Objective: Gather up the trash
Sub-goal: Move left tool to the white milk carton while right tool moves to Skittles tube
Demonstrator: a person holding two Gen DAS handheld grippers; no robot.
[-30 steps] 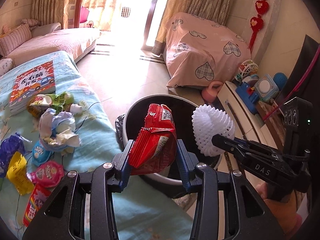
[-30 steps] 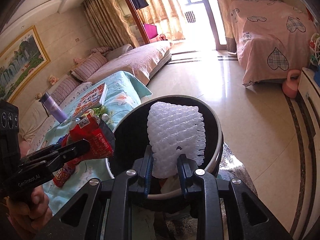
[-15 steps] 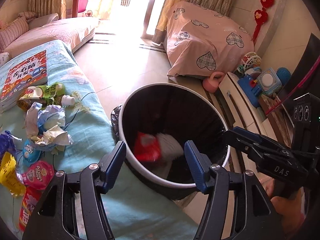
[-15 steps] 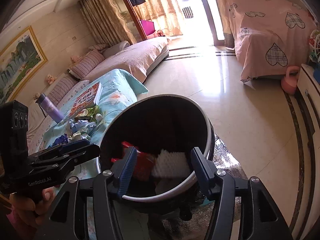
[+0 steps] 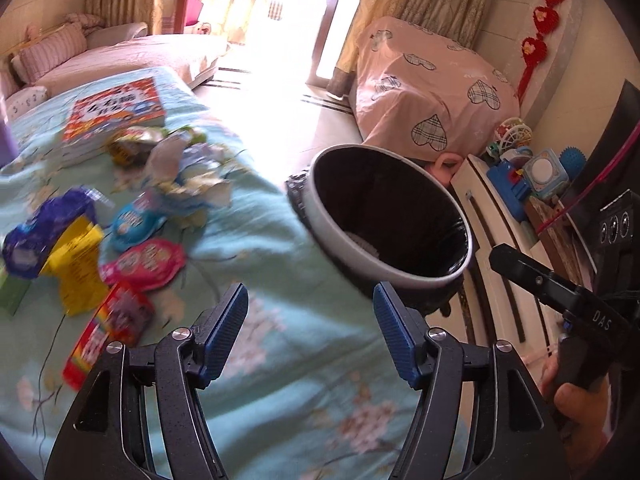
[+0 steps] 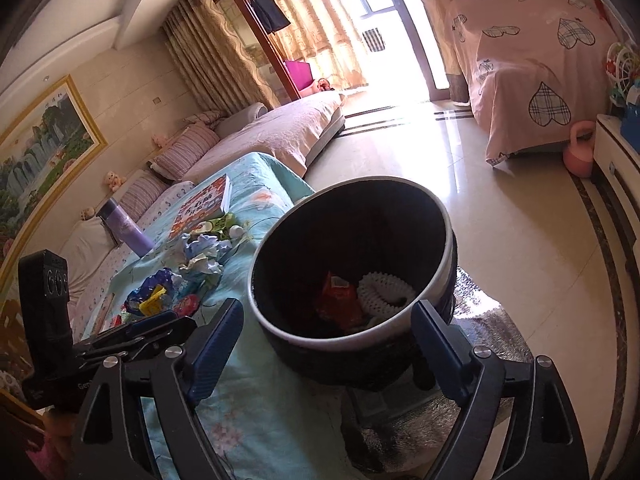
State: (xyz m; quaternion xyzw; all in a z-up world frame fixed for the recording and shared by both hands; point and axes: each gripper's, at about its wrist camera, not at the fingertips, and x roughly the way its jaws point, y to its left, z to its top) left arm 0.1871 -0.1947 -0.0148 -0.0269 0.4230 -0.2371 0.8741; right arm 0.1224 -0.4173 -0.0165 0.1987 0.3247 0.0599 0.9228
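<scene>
A lived-in family living room: a long sofa (image 6: 280,132) with striped cushions (image 6: 180,148), a framed landscape painting (image 6: 40,148), curtains (image 6: 224,56) at a sunlit balcony door, children's toys (image 5: 532,176) on a low cabinet, red heart ornaments (image 5: 540,16).

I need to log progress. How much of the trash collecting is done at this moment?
Done: a red bag and a white foam net lie inside the bin. In hand: nothing; the left hand-held gripper and the right hand-held gripper are both open. Left: several wrappers and crumpled paper lie on the blue cover beside the bin.
</scene>
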